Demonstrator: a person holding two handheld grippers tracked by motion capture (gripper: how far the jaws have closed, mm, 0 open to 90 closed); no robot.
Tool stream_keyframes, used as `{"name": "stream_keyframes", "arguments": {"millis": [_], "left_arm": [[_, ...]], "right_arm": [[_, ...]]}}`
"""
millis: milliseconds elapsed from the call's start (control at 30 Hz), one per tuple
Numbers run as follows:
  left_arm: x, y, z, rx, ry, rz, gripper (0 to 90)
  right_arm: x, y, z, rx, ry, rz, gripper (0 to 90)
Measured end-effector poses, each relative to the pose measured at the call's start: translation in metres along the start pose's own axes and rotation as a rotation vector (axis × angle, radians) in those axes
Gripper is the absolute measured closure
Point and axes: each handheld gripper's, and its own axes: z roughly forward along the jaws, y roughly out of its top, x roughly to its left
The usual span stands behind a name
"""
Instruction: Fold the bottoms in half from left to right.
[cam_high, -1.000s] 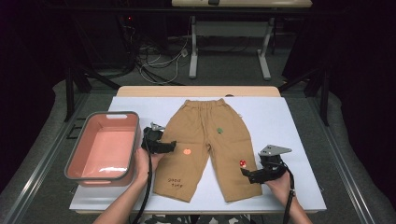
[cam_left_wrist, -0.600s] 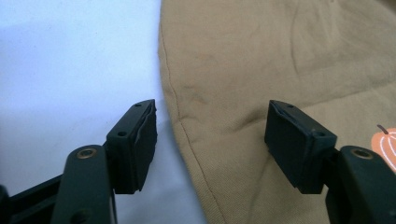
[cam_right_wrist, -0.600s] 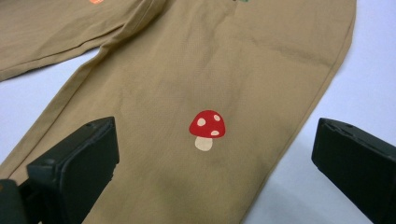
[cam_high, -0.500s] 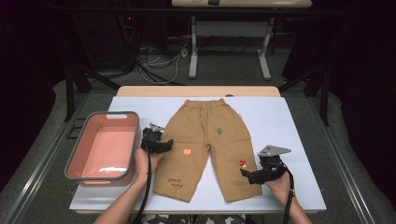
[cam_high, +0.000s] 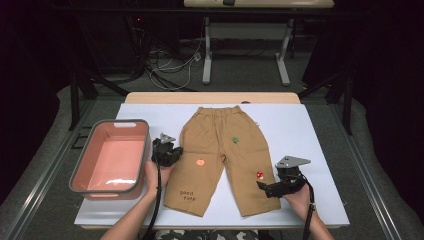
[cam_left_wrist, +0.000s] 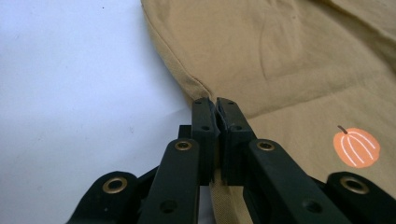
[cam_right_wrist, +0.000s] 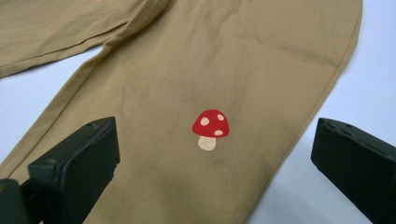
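A: What takes up most of the scene?

B: A white table top, and spread flat on it a pair of tan trousers, waistband at the far side, both legs running toward the person. Everything else I'll place against those trousers.

A: Go on, next largest.

B: A pink basin with a grey rim stands just off the trousers' left leg, apart from the cloth, with the left gripper between the two.

A: And the grippers?

B: The left gripper sits at the outer seam of the left leg, about halfway down it. In the left gripper view its jaws have just been closing and now stand pressed together, with the edge of the cloth pinched between them; a fold rises from the seam right at the tips. The right gripper lies at the outer edge of the right leg, near its hem. In the right gripper view its jaws stand wide apart, one over the leg and one over the bare table beyond the seam, neither pressing on the cloth.

A: Any small marks on the trousers?

B: Three patches: an orange pumpkin on the left leg just inward of the left gripper, a red mushroom with pale spots on the right leg between the right gripper's open jaws, and a small green one higher up. There is dark lettering near the left hem; I cannot read it surely.
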Motion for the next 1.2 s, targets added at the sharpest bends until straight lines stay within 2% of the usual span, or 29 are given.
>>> {"name": "stream_keyframes", "arguments": {"millis": [67, 100, 133, 433, 733, 1033, 1200], "left_arm": [[0.0, 0.0, -0.001, -0.017, -0.001, -0.001, 86.7], [0.0, 0.001, -0.002, -0.007, -0.007, 0.001, 86.7], [-0.001, 0.0, -0.002, -0.024, -0.003, -0.005, 86.7], [-0.005, 0.003, -0.007, -0.037, -0.012, 0.042, 86.7], [-0.006, 0.008, -0.015, -0.095, -0.02, 0.033, 86.8], [-0.009, 0.013, -0.02, -0.076, -0.042, 0.07, 86.8], [-0.014, 0.016, -0.021, -0.095, -0.054, 0.082, 87.1]], "right_arm": [[0.0, 0.0, 0.0, -0.001, 0.0, 0.002, 0.7], [0.0, 0.0, 0.0, 0.0, -0.001, 0.004, 0.7], [-0.001, 0.0, -0.001, 0.002, -0.005, 0.001, 0.7], [-0.002, 0.0, -0.002, 0.005, -0.005, -0.007, 0.8], [-0.002, 0.0, -0.003, 0.002, -0.002, -0.001, 0.8], [-0.002, 0.0, -0.004, -0.003, -0.014, 0.002, 0.8], [-0.001, 0.0, -0.003, 0.0, -0.015, 0.0, 0.8]]}}
